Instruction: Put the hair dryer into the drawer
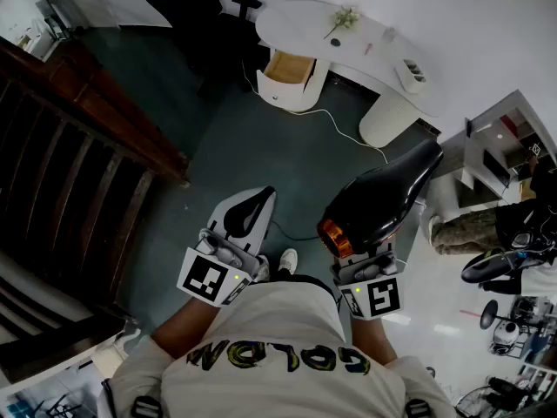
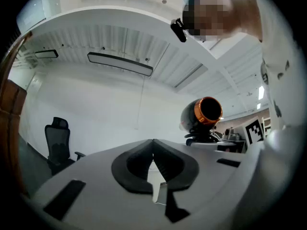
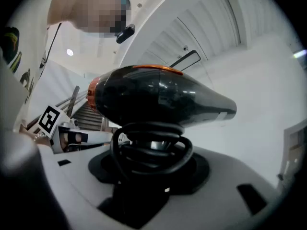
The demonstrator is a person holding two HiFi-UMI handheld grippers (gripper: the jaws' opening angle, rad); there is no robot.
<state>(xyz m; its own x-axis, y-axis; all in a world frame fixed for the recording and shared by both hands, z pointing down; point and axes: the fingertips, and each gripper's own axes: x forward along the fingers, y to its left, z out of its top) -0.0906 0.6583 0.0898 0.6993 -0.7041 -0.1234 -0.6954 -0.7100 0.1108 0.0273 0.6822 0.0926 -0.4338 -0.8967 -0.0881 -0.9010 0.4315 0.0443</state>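
The hair dryer (image 1: 383, 200) is black and glossy with an orange ring at its back end. My right gripper (image 1: 362, 252) is shut on its handle, with the black cord (image 3: 151, 150) coiled round the handle between the jaws. In the right gripper view the dryer body (image 3: 158, 99) lies level just above the jaws (image 3: 153, 169). My left gripper (image 1: 251, 205) is shut and holds nothing; its black pads (image 2: 144, 164) meet at the tips. The open drawer (image 1: 285, 66) with a pale wooden inside sits in the white desk (image 1: 348, 33), far ahead across the floor.
A white cable (image 1: 348, 133) runs over the dark green floor from the desk. A black office chair (image 1: 196, 11) stands left of the desk. A dark wooden stair railing (image 1: 96, 138) fills the left side. Shelves and clutter (image 1: 513, 172) stand at the right.
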